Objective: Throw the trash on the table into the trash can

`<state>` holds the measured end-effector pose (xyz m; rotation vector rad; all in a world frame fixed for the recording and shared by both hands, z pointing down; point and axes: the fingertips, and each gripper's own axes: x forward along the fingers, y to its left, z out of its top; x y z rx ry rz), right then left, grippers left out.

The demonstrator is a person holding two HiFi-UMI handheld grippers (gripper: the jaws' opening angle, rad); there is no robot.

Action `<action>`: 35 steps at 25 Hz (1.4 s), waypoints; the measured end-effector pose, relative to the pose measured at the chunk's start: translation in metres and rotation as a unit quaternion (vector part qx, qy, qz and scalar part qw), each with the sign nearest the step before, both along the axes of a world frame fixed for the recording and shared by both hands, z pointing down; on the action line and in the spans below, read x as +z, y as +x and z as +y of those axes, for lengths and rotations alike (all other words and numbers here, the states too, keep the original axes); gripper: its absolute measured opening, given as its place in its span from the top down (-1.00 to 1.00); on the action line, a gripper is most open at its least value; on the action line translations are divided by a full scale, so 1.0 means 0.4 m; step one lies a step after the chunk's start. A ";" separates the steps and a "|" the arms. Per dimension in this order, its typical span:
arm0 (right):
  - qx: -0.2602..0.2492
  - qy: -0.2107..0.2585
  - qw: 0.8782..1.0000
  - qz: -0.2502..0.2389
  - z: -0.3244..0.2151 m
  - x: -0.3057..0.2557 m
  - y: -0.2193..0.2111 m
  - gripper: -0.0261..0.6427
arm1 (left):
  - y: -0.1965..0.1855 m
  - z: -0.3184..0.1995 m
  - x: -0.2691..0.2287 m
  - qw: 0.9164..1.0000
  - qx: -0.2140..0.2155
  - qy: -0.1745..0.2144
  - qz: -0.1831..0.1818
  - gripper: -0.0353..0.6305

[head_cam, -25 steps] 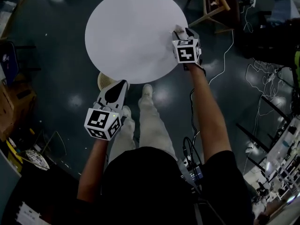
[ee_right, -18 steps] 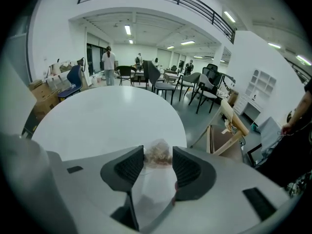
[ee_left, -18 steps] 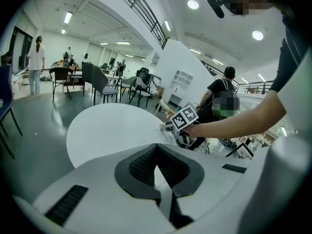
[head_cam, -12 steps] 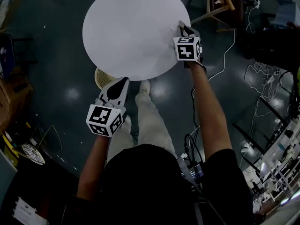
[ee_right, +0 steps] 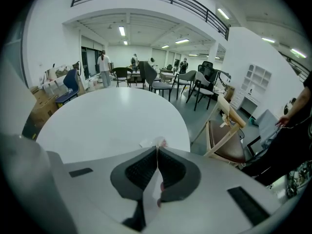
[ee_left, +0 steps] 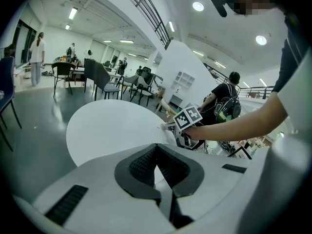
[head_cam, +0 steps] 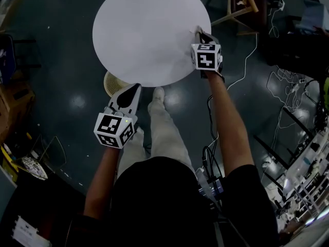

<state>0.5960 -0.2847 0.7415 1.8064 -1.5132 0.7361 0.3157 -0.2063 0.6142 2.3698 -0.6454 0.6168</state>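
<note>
Since a second ago our right tool (ee_right: 157,149) has been closing, and now we pinch the thin paper scrap (ee_right: 148,143) at the right edge of the round worktop (head_cam: 144,30). Our left tool (head_cam: 136,88) hangs clenched on nothing, beside the worktop.

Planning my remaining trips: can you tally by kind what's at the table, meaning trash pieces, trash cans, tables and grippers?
trash piece: 1
trash can: 1
table: 1
grippers: 2, left gripper and right gripper
Total: 5
</note>
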 end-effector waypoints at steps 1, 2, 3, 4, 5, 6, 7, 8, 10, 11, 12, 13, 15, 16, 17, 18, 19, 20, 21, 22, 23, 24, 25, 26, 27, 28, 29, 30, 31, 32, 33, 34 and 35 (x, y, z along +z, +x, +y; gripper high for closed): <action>0.004 0.003 1.000 -0.003 0.003 -0.003 -0.009 0.85 | -0.010 0.001 -0.003 1.000 -0.001 0.000 0.000 0.87; 0.005 0.007 1.000 -0.004 0.003 -0.009 -0.021 0.86 | -0.020 0.000 -0.006 1.000 -0.002 0.000 0.001 0.87; 0.005 0.011 1.000 -0.005 0.001 -0.016 -0.034 0.86 | -0.032 -0.001 -0.009 1.000 -0.003 0.001 0.001 0.87; 0.003 0.013 1.000 -0.007 0.000 -0.021 -0.049 0.86 | -0.046 -0.002 -0.010 1.000 -0.003 0.002 0.001 0.87; 0.002 0.014 1.000 -0.009 -0.002 -0.024 -0.064 0.86 | -0.060 -0.003 -0.008 1.000 -0.003 0.003 -0.001 0.87; -0.001 0.015 1.000 -0.010 -0.004 -0.026 -0.079 0.86 | -0.075 -0.005 -0.006 1.000 -0.005 0.003 -0.003 0.87; -0.003 0.017 1.000 -0.012 -0.008 -0.028 -0.095 0.86 | -0.091 -0.007 -0.004 1.000 -0.007 0.003 -0.005 0.87; -0.006 0.018 1.000 -0.014 -0.011 -0.031 -0.113 0.86 | -0.109 -0.008 -0.002 1.000 -0.010 0.003 -0.007 0.87; -0.013 0.019 1.000 -0.018 -0.016 -0.036 -0.152 0.86 | -0.144 -0.008 -0.001 1.000 -0.016 0.003 -0.011 0.87; -0.017 0.020 0.999 -0.020 -0.019 -0.037 -0.173 0.86 | -0.162 -0.007 0.000 1.000 -0.019 0.003 -0.012 0.87; -0.021 0.021 0.999 -0.023 -0.023 -0.036 -0.195 0.86 | -0.180 -0.008 0.000 1.000 -0.024 0.002 -0.011 0.87; -0.024 0.022 0.999 -0.025 -0.028 -0.035 -0.217 0.86 | -0.198 -0.009 0.000 1.000 -0.030 0.001 -0.009 0.87; -0.028 0.023 0.999 -0.033 -0.037 -0.033 -0.263 0.86 | -0.235 -0.010 0.005 0.999 -0.044 -0.002 -0.009 0.87; -0.031 0.023 0.999 -0.037 -0.040 -0.032 -0.287 0.86 | -0.252 -0.009 0.009 0.999 -0.051 -0.004 -0.012 0.87; -0.035 0.022 0.998 -0.041 -0.041 -0.031 -0.314 0.86 | -0.269 -0.007 0.012 0.998 -0.058 -0.005 -0.013 0.87; -0.042 0.021 0.998 -0.043 -0.042 -0.030 -0.341 0.86 | -0.286 -0.004 0.013 0.998 -0.064 -0.006 -0.014 0.87; -0.049 0.021 0.998 -0.045 -0.043 -0.030 -0.368 0.86 | -0.302 -0.003 0.012 0.998 -0.068 -0.005 -0.014 0.87; -0.056 0.020 0.997 -0.046 -0.043 -0.030 -0.394 0.86 | -0.316 -0.004 0.010 0.997 -0.071 -0.003 -0.014 0.87; -0.063 0.019 0.997 -0.048 -0.044 -0.030 -0.418 0.86 | -0.330 -0.006 0.007 0.997 -0.073 0.000 -0.015 0.87; -0.070 0.018 0.996 -0.050 -0.043 -0.030 -0.442 0.86 | -0.344 -0.009 0.005 0.997 -0.077 0.003 -0.015 0.87; -0.078 0.016 0.995 -0.052 -0.043 -0.030 -0.468 0.86 | -0.359 -0.013 0.002 0.996 -0.083 0.006 -0.014 0.87; -0.087 0.014 0.995 -0.054 -0.041 -0.030 -0.496 0.86 | -0.375 -0.015 -0.001 0.996 -0.090 0.007 -0.014 0.87; -0.095 0.013 0.994 -0.057 -0.040 -0.033 -0.526 0.86 | -0.392 -0.016 -0.003 0.995 -0.097 0.007 -0.013 0.87; -0.102 0.013 0.993 -0.061 -0.039 -0.037 -0.555 0.86 | -0.408 -0.014 -0.004 0.995 -0.103 0.007 -0.013 0.87; -0.108 0.015 0.992 -0.066 -0.040 -0.042 -0.584 0.86 | -0.424 -0.010 -0.004 0.994 -0.108 0.006 -0.013 0.87; -0.113 0.017 0.991 -0.071 -0.040 -0.047 -0.611 0.86 | -0.438 -0.005 -0.003 0.994 -0.112 0.005 -0.013 0.87; -0.120 0.019 0.990 -0.075 -0.040 -0.052 -0.639 0.86 | -0.452 0.001 -0.001 0.993 -0.116 0.003 -0.014 0.87; -0.127 0.020 0.989 -0.078 -0.039 -0.055 -0.666 0.86 | -0.466 0.007 0.000 0.993 -0.121 0.002 -0.014 0.87; -0.135 0.020 0.987 -0.081 -0.039 -0.057 -0.693 0.86 | -0.481 0.012 0.001 0.992 -0.126 0.001 -0.015 0.87; -0.143 0.020 0.986 -0.085 -0.039 -0.059 -0.721 0.86 | -0.495 0.016 0.002 0.991 -0.131 0.000 -0.016 0.87; -0.150 0.020 0.984 -0.088 -0.039 -0.061 -0.748 0.86 | -0.510 0.019 0.003 0.991 -0.136 0.000 -0.017 0.87; -0.157 0.020 0.983 -0.092 -0.038 -0.062 -0.775 0.86 | -0.525 0.023 0.003 0.990 -0.140 0.000 -0.017 0.87; -0.163 0.021 0.982 -0.096 -0.037 -0.062 -0.803 0.86 | -0.540 0.028 0.004 0.989 -0.144 -0.001 -0.017 0.87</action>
